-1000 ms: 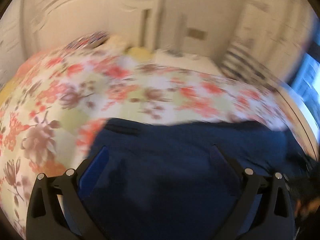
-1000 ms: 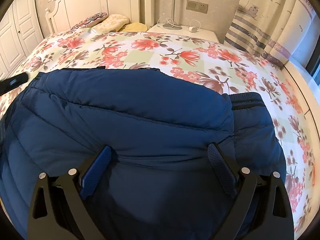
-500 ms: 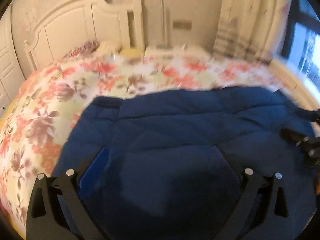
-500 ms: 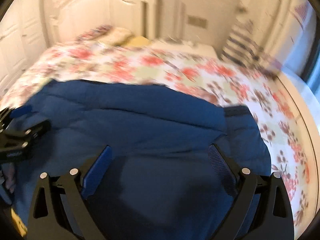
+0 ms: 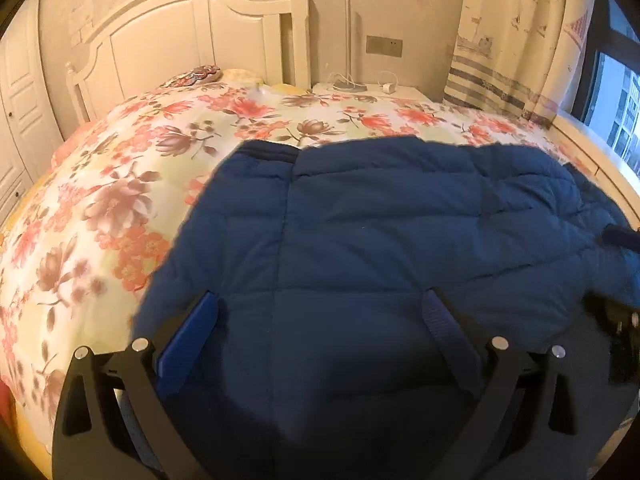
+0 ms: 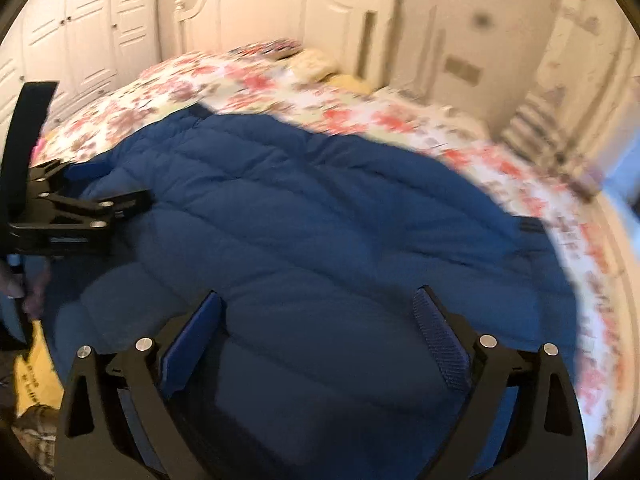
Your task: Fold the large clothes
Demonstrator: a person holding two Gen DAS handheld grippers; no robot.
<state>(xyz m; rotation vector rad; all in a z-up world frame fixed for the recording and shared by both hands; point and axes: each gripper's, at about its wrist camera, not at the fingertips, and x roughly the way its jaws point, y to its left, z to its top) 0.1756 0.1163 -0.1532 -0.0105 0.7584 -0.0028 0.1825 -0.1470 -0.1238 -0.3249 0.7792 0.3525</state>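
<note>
A dark blue quilted puffer jacket [image 5: 380,232] lies spread on the floral bedspread [image 5: 120,200]. It also fills the right wrist view [image 6: 320,220]. My left gripper [image 5: 320,300] is open above the jacket's near part, its blue pads wide apart and empty. My right gripper [image 6: 320,300] is open too, over the jacket's near edge, holding nothing. The left gripper also shows at the left of the right wrist view [image 6: 128,204], over the jacket's left side. The right gripper appears as a dark blur at the right edge of the left wrist view [image 5: 616,312].
A white headboard [image 5: 192,32] and pillows [image 5: 200,74] stand at the far end of the bed. A nightstand [image 5: 368,88] and striped curtain [image 5: 508,40] are at the far right. White wardrobe doors [image 6: 80,20] line the left. A yellow bag [image 6: 36,376] lies low left.
Both grippers have drawn back and swung, so more of the jacket and bed shows. The left gripper now appears clearly in the right wrist view. Both stayed open.
</note>
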